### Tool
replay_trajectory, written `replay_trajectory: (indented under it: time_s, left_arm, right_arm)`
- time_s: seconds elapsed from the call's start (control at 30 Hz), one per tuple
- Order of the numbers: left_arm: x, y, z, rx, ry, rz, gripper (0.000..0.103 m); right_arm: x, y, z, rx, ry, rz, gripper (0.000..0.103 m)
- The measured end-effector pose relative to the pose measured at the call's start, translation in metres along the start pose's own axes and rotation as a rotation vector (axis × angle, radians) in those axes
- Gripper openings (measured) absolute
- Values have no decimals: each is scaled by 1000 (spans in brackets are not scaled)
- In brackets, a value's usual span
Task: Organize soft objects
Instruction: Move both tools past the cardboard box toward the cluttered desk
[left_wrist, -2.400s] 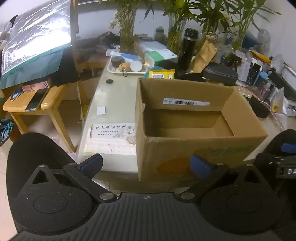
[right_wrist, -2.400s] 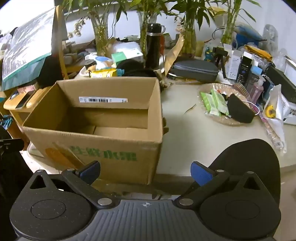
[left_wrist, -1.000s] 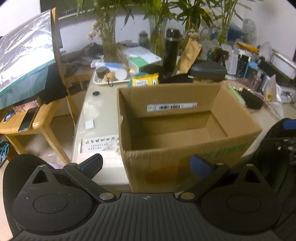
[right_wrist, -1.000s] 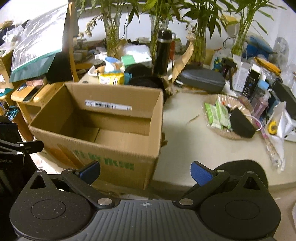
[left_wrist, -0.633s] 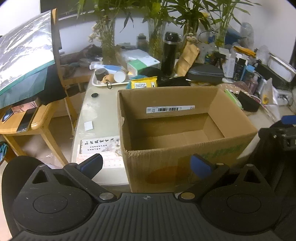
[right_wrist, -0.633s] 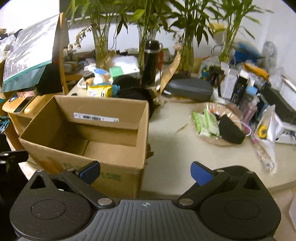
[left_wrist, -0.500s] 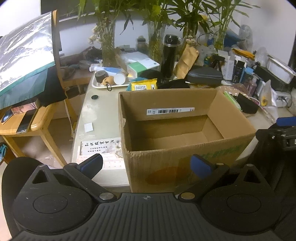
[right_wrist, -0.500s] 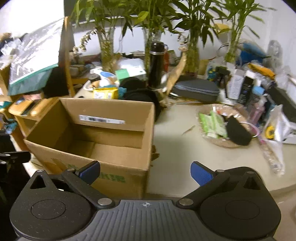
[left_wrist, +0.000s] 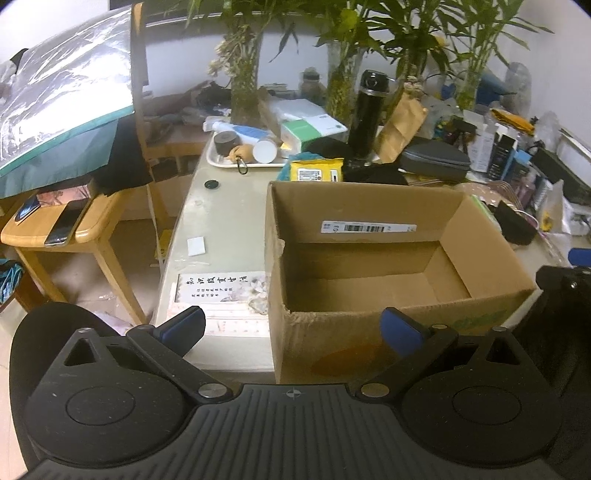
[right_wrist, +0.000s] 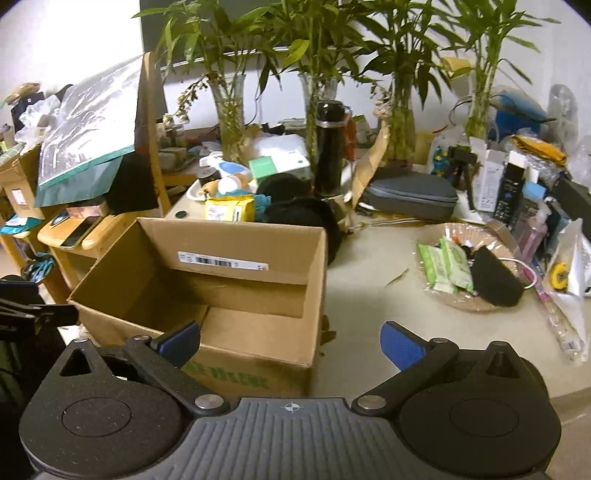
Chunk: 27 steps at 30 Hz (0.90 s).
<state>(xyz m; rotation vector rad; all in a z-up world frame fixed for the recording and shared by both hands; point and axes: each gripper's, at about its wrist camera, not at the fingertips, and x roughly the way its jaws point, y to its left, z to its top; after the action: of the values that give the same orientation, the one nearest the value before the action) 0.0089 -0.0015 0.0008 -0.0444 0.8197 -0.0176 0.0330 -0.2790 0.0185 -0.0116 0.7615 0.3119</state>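
Observation:
An open, empty cardboard box (left_wrist: 369, 229) stands on the pale table (left_wrist: 221, 206); it also shows in the right wrist view (right_wrist: 236, 258). My left gripper (left_wrist: 291, 328) is open and empty, held in front of the box's near left corner. My right gripper (right_wrist: 290, 343) is open and empty, above the box's near right corner. Soft things lie behind the box: a black fluffy item (right_wrist: 303, 214), a yellow wipes pack (right_wrist: 229, 208) and a black pouch (right_wrist: 495, 280) in a woven basket (right_wrist: 458, 301) with green packets (right_wrist: 443, 266).
Glass vases with bamboo (right_wrist: 399, 122), a black flask (right_wrist: 328, 147), a grey case (right_wrist: 410, 197), a white tray with small items (left_wrist: 243, 151) and boxes crowd the table's back. A wooden side table with phones (left_wrist: 66, 229) stands at left. A printed paper (left_wrist: 218, 295) lies left of the box.
Both grippers have risen and drawn back slightly, so the box sits lower in both views. The right gripper has shifted right and looks more over the box's right corner. Both stay open.

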Motion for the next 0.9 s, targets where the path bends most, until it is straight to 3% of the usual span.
replay_trajectory:
  time_s: [0.43,0.63,0.9]
  left_arm:
    - [-5,3,9,27,-47,-66,103]
    - [-7,3,14,69,-77,-76,103]
    - [-3,10,24,39,-75,-119,103]
  right_arm:
    - [5,-3,11,-1,21,100,103]
    - [8,-2,16,-15,13,95,103]
    - [12,1,21,-52,-3,91,103]
